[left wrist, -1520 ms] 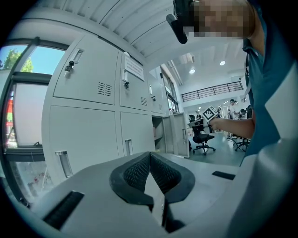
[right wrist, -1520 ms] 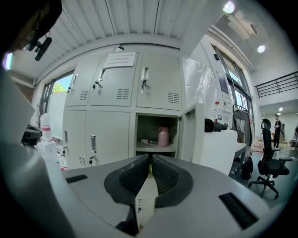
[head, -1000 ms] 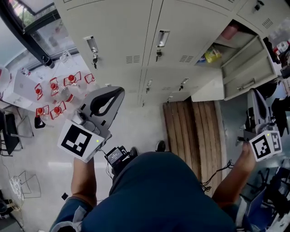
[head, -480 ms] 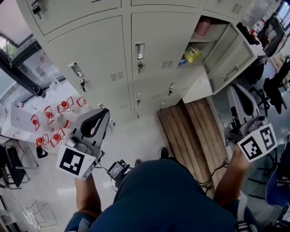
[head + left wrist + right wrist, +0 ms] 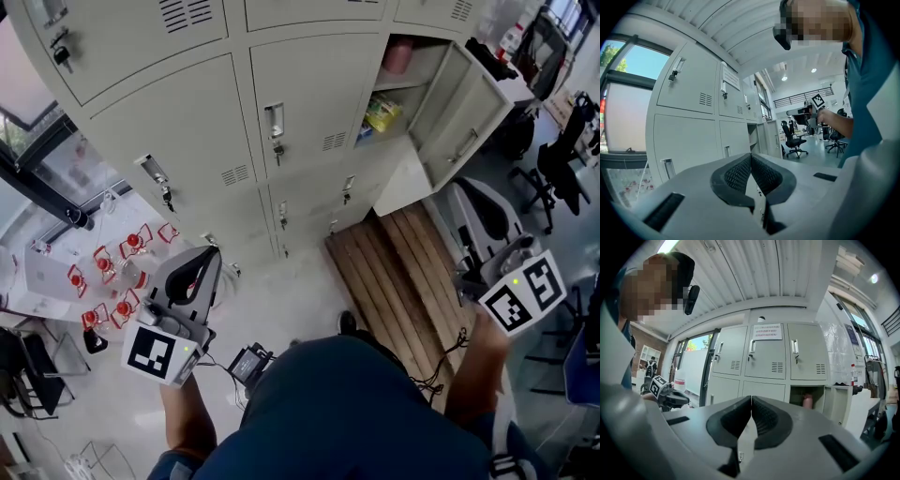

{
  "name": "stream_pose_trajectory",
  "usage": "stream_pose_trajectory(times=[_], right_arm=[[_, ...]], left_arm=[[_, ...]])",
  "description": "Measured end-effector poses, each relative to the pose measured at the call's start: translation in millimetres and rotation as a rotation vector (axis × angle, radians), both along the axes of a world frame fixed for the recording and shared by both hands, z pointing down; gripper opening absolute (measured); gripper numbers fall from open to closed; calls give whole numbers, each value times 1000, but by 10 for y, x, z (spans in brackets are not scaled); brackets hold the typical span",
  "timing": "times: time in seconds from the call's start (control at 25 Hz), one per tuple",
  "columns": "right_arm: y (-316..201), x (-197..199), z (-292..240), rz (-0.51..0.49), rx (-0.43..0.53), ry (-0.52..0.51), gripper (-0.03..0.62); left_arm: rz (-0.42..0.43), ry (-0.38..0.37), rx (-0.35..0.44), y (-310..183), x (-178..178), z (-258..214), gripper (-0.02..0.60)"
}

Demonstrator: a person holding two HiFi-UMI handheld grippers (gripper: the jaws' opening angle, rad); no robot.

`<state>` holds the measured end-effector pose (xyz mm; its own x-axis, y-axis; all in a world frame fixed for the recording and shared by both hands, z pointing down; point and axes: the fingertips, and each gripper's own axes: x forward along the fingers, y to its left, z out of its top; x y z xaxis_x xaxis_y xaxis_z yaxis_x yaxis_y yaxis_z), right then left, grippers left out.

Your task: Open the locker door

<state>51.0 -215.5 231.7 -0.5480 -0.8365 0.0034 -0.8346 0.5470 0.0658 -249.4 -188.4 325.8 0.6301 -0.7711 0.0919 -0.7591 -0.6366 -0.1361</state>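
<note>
A bank of pale grey lockers [image 5: 216, 141] fills the top of the head view. One locker door [image 5: 469, 98] at the right stands swung open, and its compartment shows a pink thing [image 5: 398, 54] above a yellow-green packet [image 5: 380, 112]. The other doors are closed, with keys [image 5: 277, 150] in their locks. My left gripper [image 5: 206, 255] is shut and empty, held well short of the lockers at lower left. My right gripper [image 5: 461, 192] is shut with nothing in it, below the open door and apart from it. The right gripper view shows its pads [image 5: 761, 420] together, with the open compartment [image 5: 811, 401] beyond.
A wooden pallet [image 5: 403, 281] lies on the floor under the open locker. Red-topped items [image 5: 112, 281] sit by the window at the left. A small black device [image 5: 248, 361] with a cable lies near my feet. Black office chairs [image 5: 553, 159] stand at the right.
The view has lifted, so the lockers sit lower and larger in frame. Both grippers have dropped lower in the picture. The open door now lies nearer the centre right.
</note>
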Motion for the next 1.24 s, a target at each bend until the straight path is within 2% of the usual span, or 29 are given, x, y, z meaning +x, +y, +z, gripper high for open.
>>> stream_pose_trajectory(times=[0.36, 0.76, 1.24], right_arm=[[-11, -100, 72, 7, 4, 62, 35], [-71, -69, 143, 18, -16, 58, 35], [-134, 0, 213, 31, -32, 58, 35]], left_arm=[[7, 20, -23, -3, -44, 38, 17], [6, -8, -18, -79, -34, 44, 17], [15, 24, -44, -91, 4, 107, 17]])
